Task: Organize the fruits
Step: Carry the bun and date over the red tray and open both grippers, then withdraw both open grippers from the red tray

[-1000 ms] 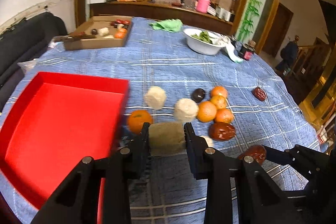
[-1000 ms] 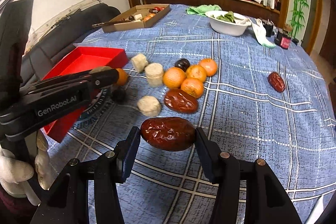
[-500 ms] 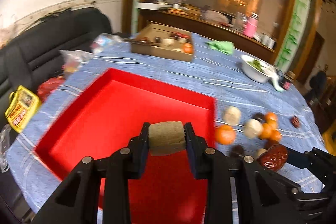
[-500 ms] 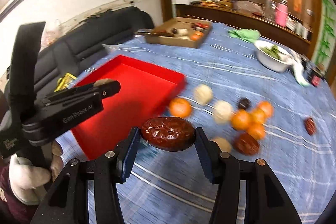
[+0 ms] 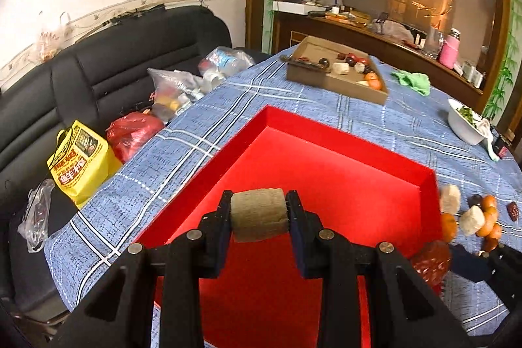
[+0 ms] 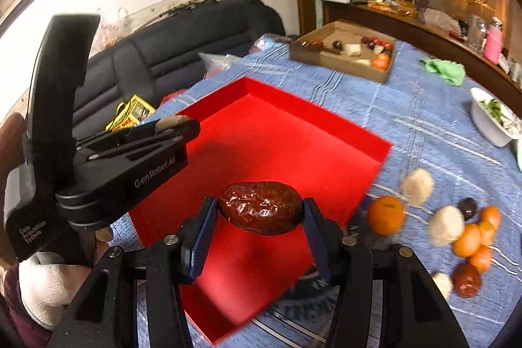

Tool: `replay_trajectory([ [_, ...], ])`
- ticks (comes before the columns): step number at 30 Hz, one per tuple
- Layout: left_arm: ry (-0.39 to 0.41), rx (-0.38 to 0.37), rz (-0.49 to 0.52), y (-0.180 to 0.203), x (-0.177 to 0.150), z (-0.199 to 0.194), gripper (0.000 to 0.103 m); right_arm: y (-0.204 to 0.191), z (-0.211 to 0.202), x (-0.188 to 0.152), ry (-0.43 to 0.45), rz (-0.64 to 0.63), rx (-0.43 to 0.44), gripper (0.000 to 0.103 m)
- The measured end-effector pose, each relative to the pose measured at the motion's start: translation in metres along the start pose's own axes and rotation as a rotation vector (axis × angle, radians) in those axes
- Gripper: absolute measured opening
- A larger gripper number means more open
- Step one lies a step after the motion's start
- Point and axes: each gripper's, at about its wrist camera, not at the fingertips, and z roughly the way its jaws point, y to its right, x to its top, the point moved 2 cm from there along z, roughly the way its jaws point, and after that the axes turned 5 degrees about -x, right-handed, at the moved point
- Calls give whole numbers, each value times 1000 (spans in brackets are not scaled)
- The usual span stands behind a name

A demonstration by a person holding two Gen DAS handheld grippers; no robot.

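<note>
My left gripper (image 5: 259, 214) is shut on a tan cylinder-shaped fruit piece (image 5: 259, 216) and hangs over the near part of the red tray (image 5: 326, 158). In the right wrist view my right gripper (image 6: 259, 212) is shut on a glossy dark-red date (image 6: 261, 207), above the tray's (image 6: 277, 126) near right side. The left gripper (image 6: 177, 124) shows there at left, over the tray's left edge. To the tray's right lie oranges (image 6: 385, 214), pale round pieces (image 6: 445, 224), a dark plum (image 6: 467, 207) and another date (image 6: 466, 279).
A cardboard box (image 5: 339, 70) with more fruit sits at the far side of the blue checked tablecloth (image 5: 212, 126). A white bowl (image 5: 466, 123) and green cloth (image 5: 412, 80) lie far right. A black sofa (image 5: 114, 70) with bags stands left of the table.
Both grippers have swung left from the fruit pile to above the red tray, each still holding its piece. The fruit pile now lies off to the right.
</note>
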Motion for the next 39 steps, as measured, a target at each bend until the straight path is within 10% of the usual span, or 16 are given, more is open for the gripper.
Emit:
replay_trajectory([
  [8,-22,-6,-23,-8,-3,9,31,-11,24,-3,-36,-27,-6,58],
  [24,9,-27,-1,9,-2,-17,67,-3,-1,-8,20,1,-30,75],
  [39,-22,-195,202,104,-23,-48,73,102,-82,-66,58,199,-199,81],
])
